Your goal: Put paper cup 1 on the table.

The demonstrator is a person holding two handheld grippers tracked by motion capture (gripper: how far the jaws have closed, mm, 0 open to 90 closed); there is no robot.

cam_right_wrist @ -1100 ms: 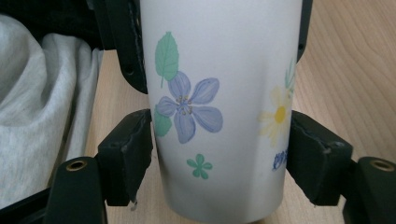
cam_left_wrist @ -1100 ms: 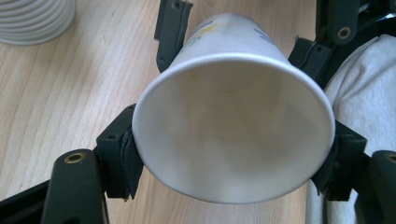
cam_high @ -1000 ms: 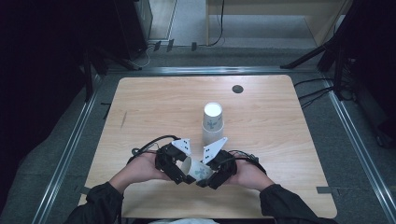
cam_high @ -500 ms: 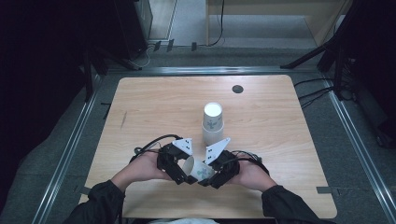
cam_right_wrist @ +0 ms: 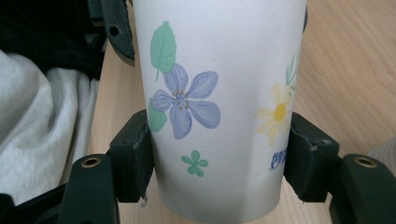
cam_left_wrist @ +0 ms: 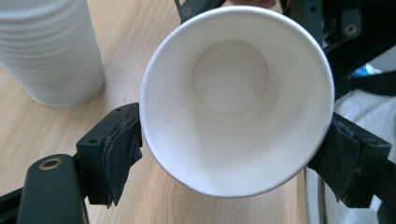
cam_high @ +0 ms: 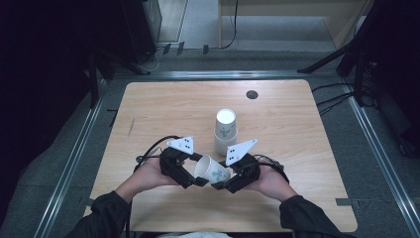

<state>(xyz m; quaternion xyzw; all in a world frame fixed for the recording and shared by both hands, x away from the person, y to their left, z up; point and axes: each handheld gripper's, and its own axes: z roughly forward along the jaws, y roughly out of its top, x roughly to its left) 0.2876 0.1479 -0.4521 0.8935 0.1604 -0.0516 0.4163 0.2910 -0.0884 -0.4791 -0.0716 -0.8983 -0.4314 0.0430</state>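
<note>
A white paper cup (cam_high: pixel 212 171) with printed flowers lies tilted on its side between both grippers, just above the table's near edge. My right gripper (cam_high: pixel 221 184) is shut on the cup's flowered wall (cam_right_wrist: pixel 219 70) near the base, one pad on each side (cam_right_wrist: pixel 222 156). My left gripper (cam_high: pixel 197 180) faces the cup's open mouth (cam_left_wrist: pixel 231 79). Its jaws have just been opening, and its pads (cam_left_wrist: pixel 123 154) now stand at the rim's two sides. The rim is round and unsqueezed.
A stack of white paper cups (cam_high: pixel 225 129) stands upside down mid-table, just beyond the grippers (cam_left_wrist: pixel 46 51). A small dark round hole (cam_high: pixel 252 94) sits near the far edge of the wooden table (cam_high: pixel 163 109). Metal rails run along the table's left and right sides.
Both hands and the cup stay where they were. The left gripper's jaws look a little wider apart around the cup's rim.
</note>
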